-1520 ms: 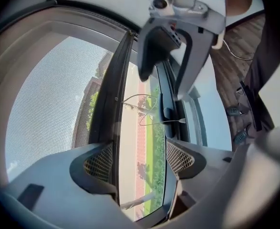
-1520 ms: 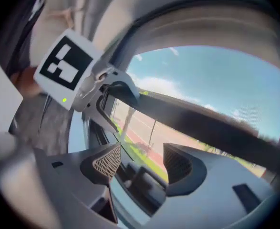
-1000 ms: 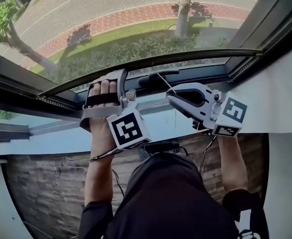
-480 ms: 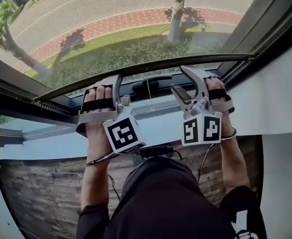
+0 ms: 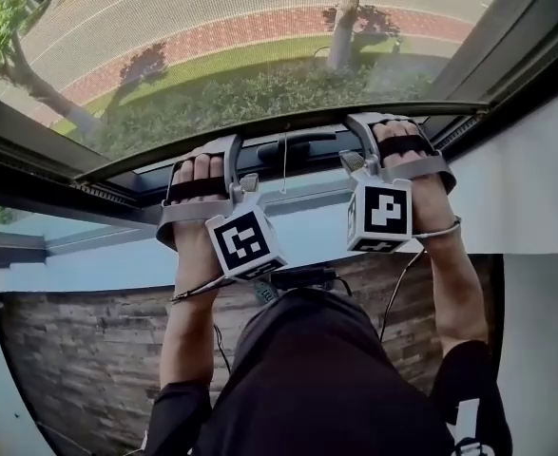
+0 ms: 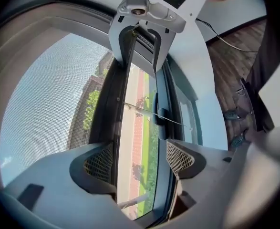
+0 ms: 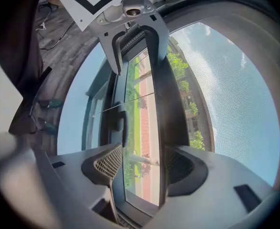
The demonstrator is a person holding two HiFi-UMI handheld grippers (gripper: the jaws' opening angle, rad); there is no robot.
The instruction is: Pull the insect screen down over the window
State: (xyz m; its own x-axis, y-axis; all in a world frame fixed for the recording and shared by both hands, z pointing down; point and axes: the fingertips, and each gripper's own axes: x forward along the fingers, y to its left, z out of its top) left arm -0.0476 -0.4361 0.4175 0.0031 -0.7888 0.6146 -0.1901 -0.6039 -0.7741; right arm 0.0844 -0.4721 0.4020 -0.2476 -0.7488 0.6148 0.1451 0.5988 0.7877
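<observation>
The insect screen [image 5: 212, 8] is grey mesh over the upper window, ending in a dark bottom bar [image 5: 288, 123]. My left gripper [image 5: 233, 160] is at the bar's left part and my right gripper [image 5: 359, 136] at its right part. In the left gripper view the jaws [image 6: 140, 159] stand apart, the bar [image 6: 112, 104] running along the left finger. In the right gripper view the jaws [image 7: 144, 165] stand apart too, with the bar [image 7: 164, 109] beside the right finger. Neither pair of pads presses on it. A thin pull cord [image 5: 283, 164] hangs loose between the grippers.
A dark window handle [image 5: 293, 147] sits on the lower frame behind the cord. Below is a pale sill [image 5: 117, 264], then wood-look floor [image 5: 88, 350]. A white wall [image 5: 535, 179] borders the right side. Cables trail from both grippers.
My right gripper has swung up from the cord to the screen's bar and turned upright, and its jaws now stand apart. The cord hangs free. The left gripper has barely moved.
</observation>
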